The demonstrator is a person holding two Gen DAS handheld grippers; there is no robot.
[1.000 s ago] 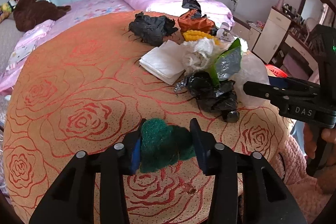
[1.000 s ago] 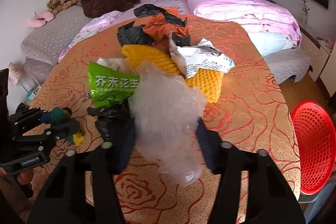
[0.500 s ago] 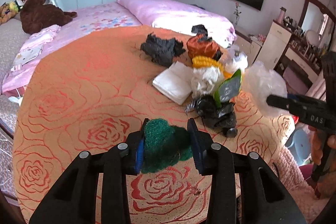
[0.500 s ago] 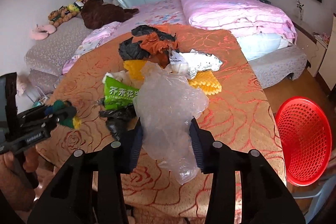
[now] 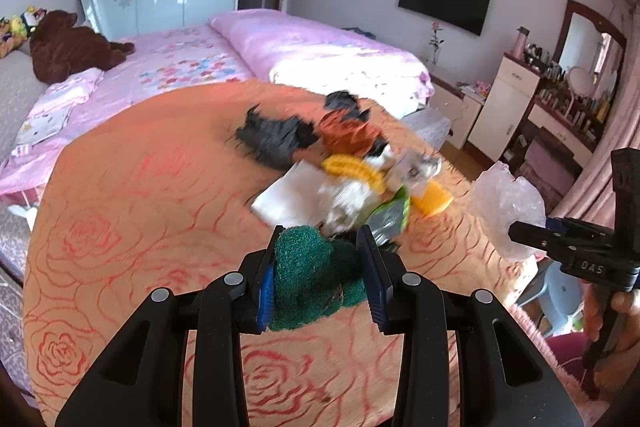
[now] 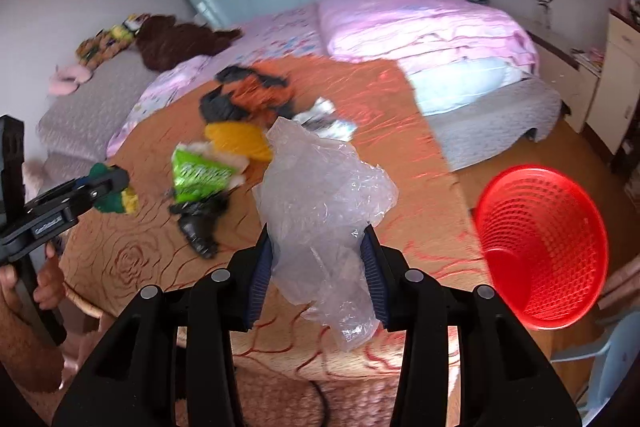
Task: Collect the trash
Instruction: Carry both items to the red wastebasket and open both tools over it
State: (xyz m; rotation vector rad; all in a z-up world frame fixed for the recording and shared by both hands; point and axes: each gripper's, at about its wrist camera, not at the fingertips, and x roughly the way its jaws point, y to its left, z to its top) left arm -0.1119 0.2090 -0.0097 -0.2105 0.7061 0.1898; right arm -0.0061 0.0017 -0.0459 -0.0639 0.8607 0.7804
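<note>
Left gripper (image 5: 322,273) clamps a dark green scouring pad (image 5: 308,275). Right gripper (image 6: 320,267) clamps a crumpled clear plastic bag (image 6: 320,203), above the orange rose-patterned worktop (image 6: 400,155), beside a red mesh basket (image 6: 544,247).

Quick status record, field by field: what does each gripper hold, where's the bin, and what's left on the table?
left gripper: shut on green scrubber, above the table
right gripper: shut on clear plastic, lifted near the table edge
bin: red basket, off the table to the right, tilted with its mouth toward the camera
table: orange rose cloth
left on table: green packet, yellow net, black bags, white tissue
</note>
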